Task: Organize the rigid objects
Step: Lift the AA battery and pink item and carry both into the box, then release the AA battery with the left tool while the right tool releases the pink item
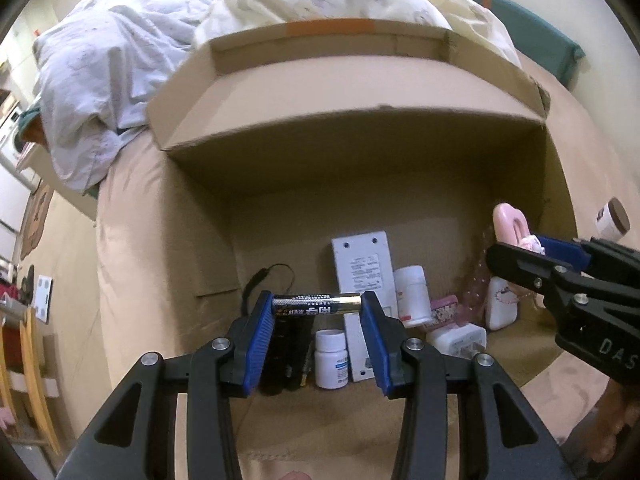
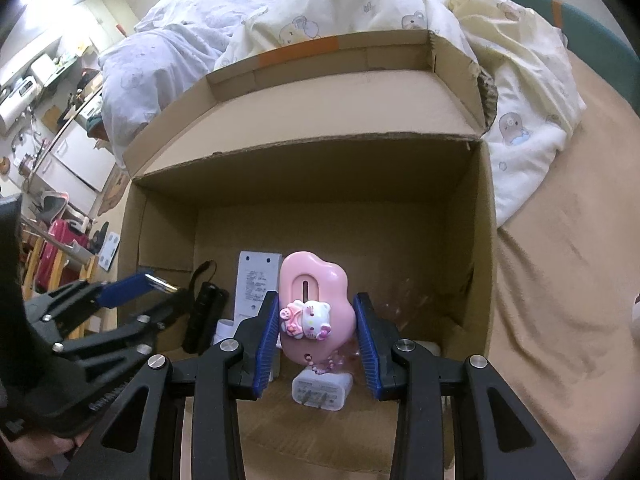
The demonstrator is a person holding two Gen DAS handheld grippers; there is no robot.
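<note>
The battery (image 1: 316,305), black with a gold end, is lying sideways, pinched end to end by the left gripper (image 1: 317,320) over the cardboard box (image 1: 360,168). The right gripper (image 2: 316,332) is squeezing a pink heart-shaped toy (image 2: 314,304) with a white kitty on it. Down in the box, 2 white bottles (image 1: 412,296), a white charger (image 2: 322,390) and other things are already sitting. I think only these 2 are waiting to go in.

Both wrist views look closely down into the same cardboard box (image 1: 360,168).
</note>
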